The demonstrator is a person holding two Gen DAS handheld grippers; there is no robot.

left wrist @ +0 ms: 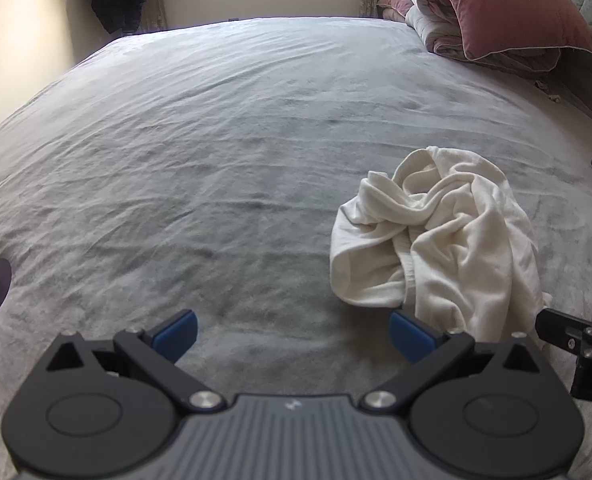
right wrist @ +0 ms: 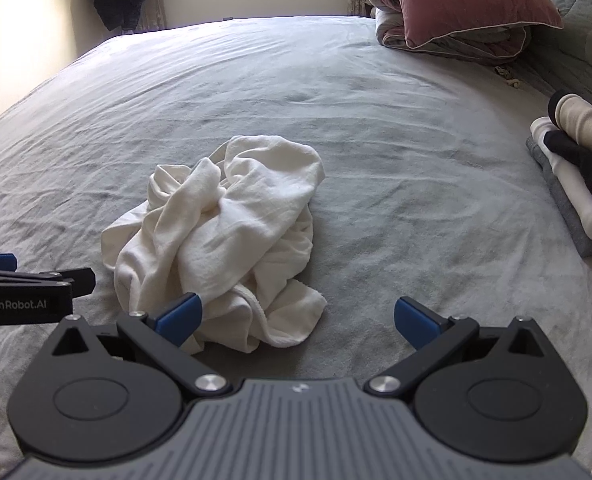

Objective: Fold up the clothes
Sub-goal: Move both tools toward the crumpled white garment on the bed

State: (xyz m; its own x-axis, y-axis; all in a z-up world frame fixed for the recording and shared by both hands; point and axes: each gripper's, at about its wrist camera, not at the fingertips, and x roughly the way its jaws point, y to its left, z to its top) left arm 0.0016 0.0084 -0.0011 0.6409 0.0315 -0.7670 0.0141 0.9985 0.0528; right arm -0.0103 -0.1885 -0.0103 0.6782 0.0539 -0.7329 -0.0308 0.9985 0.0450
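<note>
Crumpled white cotton garment [right wrist: 220, 236] sits bunched on the grey bed [right wrist: 415, 152], no clear long axis, nearer the right hand-held gripper [right wrist: 296, 320] than the left hand-held gripper [left wrist: 294, 334], both wide, empty.

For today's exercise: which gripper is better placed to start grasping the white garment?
Probably the right gripper: the garment lies nearly ahead, hem between its open fingers. Left gripper has it off to one side.
</note>
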